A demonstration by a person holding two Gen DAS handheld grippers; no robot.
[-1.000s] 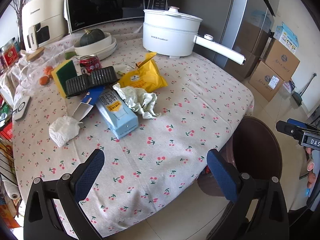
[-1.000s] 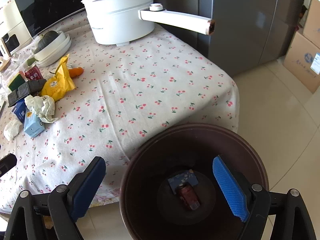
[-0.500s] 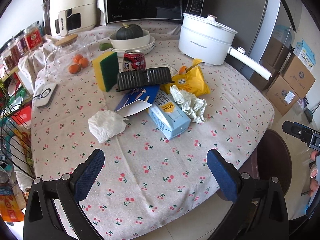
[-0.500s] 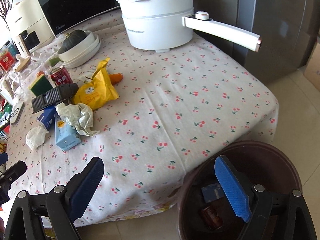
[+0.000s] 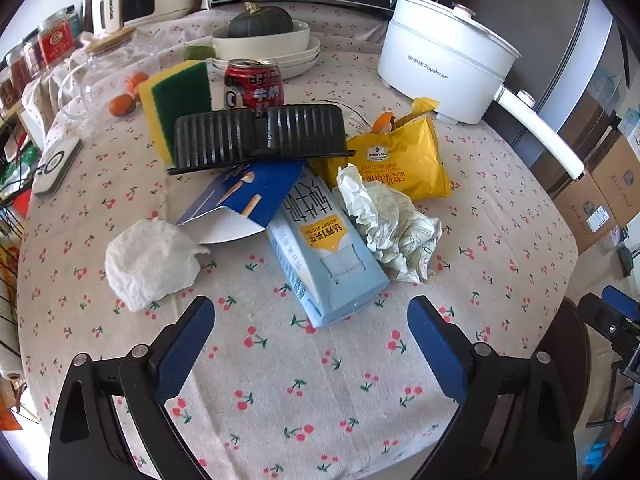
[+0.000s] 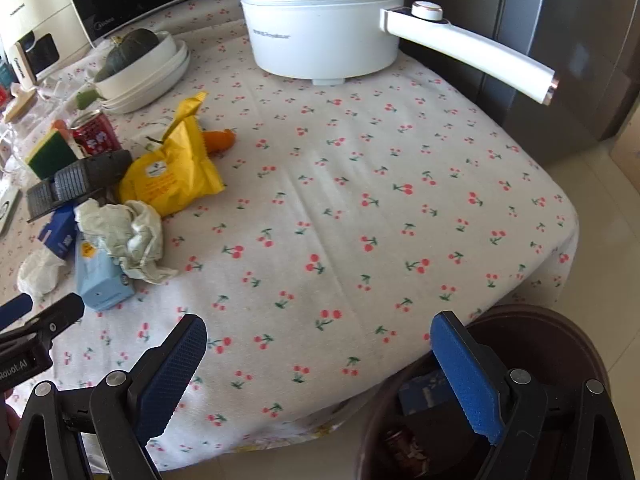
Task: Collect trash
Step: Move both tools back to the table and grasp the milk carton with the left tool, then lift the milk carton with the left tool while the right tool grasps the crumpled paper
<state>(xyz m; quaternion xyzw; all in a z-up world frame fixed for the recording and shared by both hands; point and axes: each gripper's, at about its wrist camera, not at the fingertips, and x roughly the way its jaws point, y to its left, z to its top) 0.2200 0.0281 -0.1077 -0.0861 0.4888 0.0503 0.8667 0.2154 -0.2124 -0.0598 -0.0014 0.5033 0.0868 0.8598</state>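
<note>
Trash pile, pale blue milk carton [image 5: 328, 256] nearest my left gripper [image 5: 310, 344].
Its spread, empty jaws have just narrowed; I'd straddle the carton's sides squarely; right gripper [image 6: 318, 364] released too.

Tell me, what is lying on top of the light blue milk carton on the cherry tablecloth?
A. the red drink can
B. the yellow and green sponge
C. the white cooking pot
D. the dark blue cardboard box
D: the dark blue cardboard box overlaps the far end of the light blue milk carton, while the can, sponge and pot stand farther back, off the carton.
</note>
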